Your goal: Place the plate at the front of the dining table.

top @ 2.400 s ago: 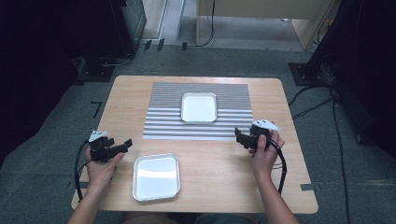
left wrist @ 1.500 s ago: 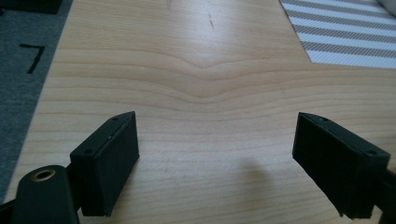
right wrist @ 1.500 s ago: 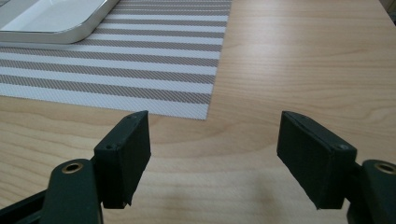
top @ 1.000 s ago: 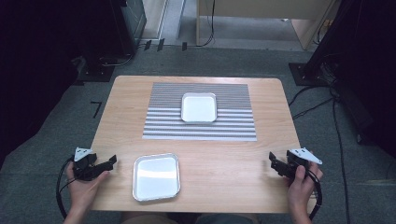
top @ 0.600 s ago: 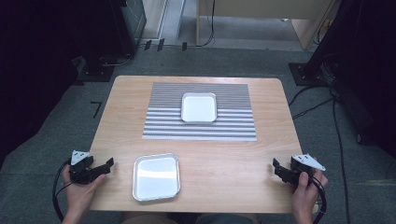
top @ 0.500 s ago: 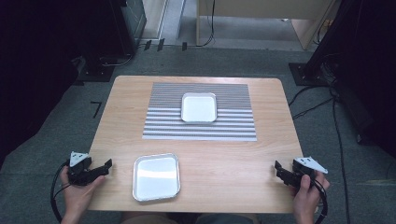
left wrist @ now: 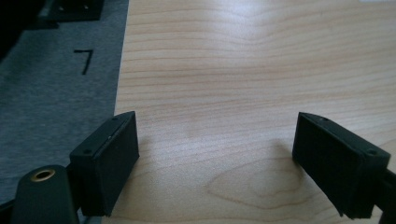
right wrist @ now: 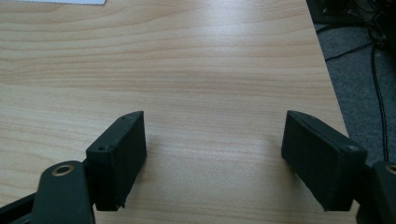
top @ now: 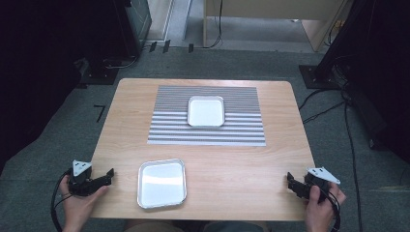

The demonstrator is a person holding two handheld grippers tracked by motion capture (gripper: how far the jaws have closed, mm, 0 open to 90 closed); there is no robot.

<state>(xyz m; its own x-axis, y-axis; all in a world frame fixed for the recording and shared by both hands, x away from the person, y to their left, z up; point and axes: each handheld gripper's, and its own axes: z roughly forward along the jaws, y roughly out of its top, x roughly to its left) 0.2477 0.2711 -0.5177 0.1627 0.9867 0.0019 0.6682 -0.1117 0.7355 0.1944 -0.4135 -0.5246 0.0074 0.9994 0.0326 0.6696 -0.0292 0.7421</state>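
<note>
At the near bench [top: 232, 193] corners, I hold both tools, left tool [top: 107, 175] and right tool [top: 291, 182], wide open and empty, ready to reach gently for the near tray [top: 162, 183].

A: Any writing to read here?

B: One mark, a black "7" shape [left wrist: 84, 60] on the grey floor [left wrist: 56, 102], just left of the table [left wrist: 261, 93] edge in the left gripper view.

A: Is it really a numeral?

B: Cannot tell; it may be tape. From the high view the same mark [top: 99, 112] sits on the floor left of the table's far corner.

A: Anything on the trays or mat?

B: No lettering readable there.
</note>
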